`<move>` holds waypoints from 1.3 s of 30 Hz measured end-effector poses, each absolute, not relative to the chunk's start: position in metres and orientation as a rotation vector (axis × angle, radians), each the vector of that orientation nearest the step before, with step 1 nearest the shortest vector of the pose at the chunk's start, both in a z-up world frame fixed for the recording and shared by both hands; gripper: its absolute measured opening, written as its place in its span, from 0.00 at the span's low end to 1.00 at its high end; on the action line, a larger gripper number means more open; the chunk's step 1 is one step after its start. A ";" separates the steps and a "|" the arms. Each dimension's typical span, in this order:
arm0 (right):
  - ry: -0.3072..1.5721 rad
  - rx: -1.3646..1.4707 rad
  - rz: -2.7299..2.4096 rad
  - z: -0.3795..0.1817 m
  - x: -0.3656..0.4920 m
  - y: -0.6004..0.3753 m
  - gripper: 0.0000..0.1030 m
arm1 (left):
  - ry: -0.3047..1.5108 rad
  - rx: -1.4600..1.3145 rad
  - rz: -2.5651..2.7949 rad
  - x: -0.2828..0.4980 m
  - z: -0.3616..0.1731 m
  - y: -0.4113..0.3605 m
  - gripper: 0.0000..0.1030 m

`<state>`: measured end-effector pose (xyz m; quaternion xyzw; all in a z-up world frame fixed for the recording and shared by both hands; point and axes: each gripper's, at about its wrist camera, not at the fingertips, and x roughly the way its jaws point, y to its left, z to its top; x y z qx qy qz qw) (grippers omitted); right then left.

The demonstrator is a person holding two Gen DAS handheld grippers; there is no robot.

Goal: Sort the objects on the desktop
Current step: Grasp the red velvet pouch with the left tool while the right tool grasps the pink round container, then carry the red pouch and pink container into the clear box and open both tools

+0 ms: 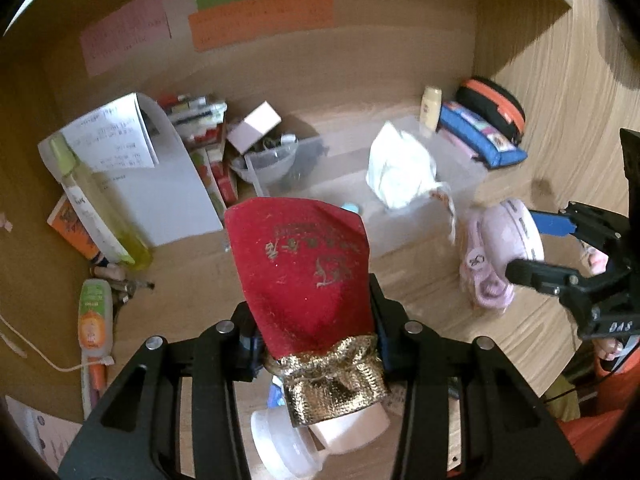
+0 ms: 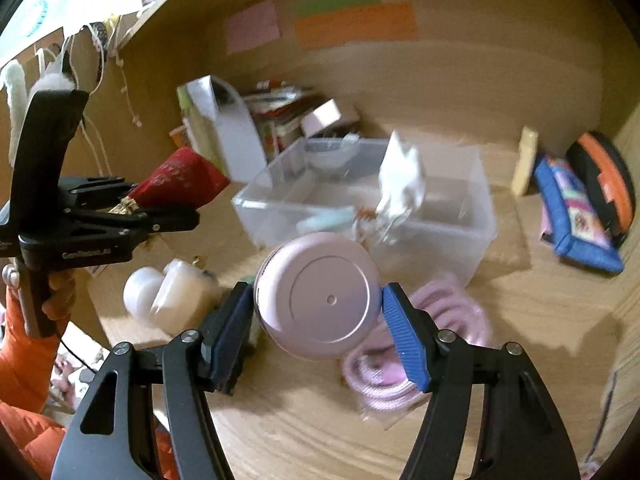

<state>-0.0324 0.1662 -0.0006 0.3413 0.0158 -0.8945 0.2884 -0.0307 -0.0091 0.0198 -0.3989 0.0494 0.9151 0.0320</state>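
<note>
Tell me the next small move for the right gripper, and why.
Probably carry the pink round case forward over the clear bin and release it: the right gripper already clamps it, and the open bin sits just ahead.

Your left gripper (image 1: 316, 344): red velvet pouch (image 1: 304, 268), gold print, gold mesh neck. Your right gripper (image 2: 316, 312), blue ribbed pads (image 2: 406, 344): pale pink round case (image 2: 318, 296). Coiled cable (image 2: 404, 360) pink. Storage bin (image 2: 440, 232) clear. Pencil case (image 2: 576, 216) blue.
</note>
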 end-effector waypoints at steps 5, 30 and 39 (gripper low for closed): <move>0.036 0.858 -2.453 0.019 -0.045 0.176 0.61 | 0.132 -1.193 2.801 -0.037 0.029 -0.009 0.40; 0.001 0.963 -2.530 0.017 -0.145 0.190 0.61 | -0.003 -1.286 2.748 -0.124 0.025 -0.019 0.40; -0.008 1.019 -2.505 -0.001 -0.158 0.191 0.61 | 0.006 -1.393 2.678 -0.156 0.000 -0.010 0.40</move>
